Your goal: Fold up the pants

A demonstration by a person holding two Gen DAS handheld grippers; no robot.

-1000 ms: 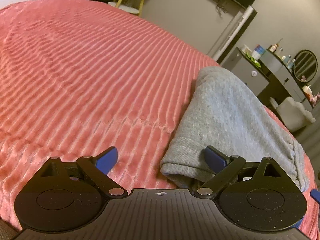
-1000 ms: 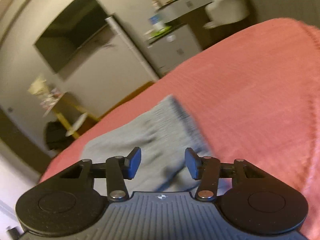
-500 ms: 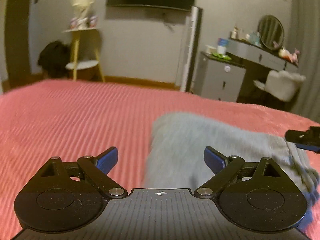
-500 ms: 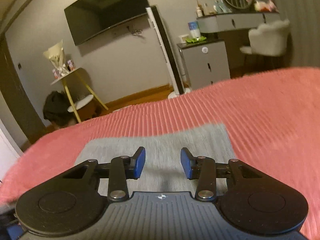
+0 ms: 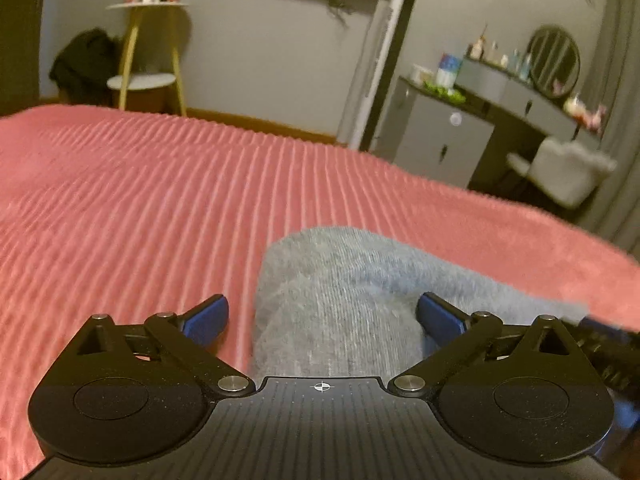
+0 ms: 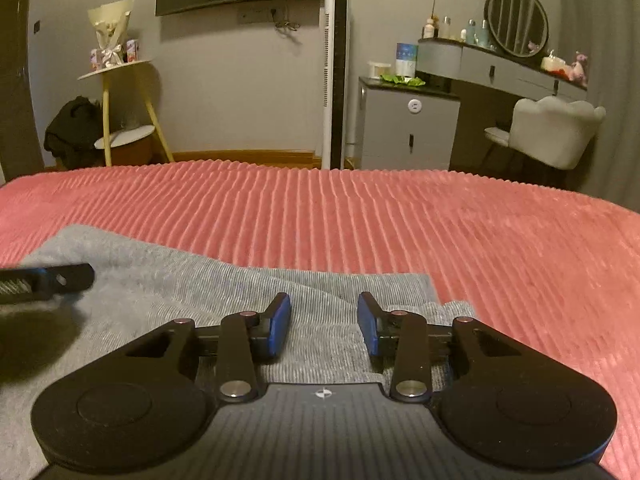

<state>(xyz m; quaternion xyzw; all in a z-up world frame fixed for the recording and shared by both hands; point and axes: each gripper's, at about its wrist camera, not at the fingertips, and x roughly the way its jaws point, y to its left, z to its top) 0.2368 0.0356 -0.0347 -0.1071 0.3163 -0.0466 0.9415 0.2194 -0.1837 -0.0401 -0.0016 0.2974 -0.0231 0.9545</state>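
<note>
Grey knit pants (image 5: 340, 300) lie folded into a flat bundle on the pink ribbed bedspread (image 5: 140, 208). My left gripper (image 5: 322, 316) hovers over the bundle's left end, its jaws opening wide, with cloth below them but not pinched. In the right wrist view the same grey pants (image 6: 180, 280) spread beneath my right gripper (image 6: 324, 330), whose jaws are closing over the right end; the blue pads (image 6: 280, 326) do not press on the fabric. The left gripper's finger (image 6: 48, 278) pokes in at the left edge of the right wrist view.
Beyond the bed's far edge stand a yellow-legged side table (image 6: 124, 112), a white tower fan (image 6: 336, 76), a grey cabinet (image 6: 408, 128), a vanity with round mirror (image 6: 516, 20) and a white chair (image 6: 556, 132). Pink bedspread (image 6: 400, 216) stretches ahead and right.
Both wrists have rolled back to level and both grippers slid across the bed over the pants. The right jaws have narrowed; the left jaws have widened slightly.
</note>
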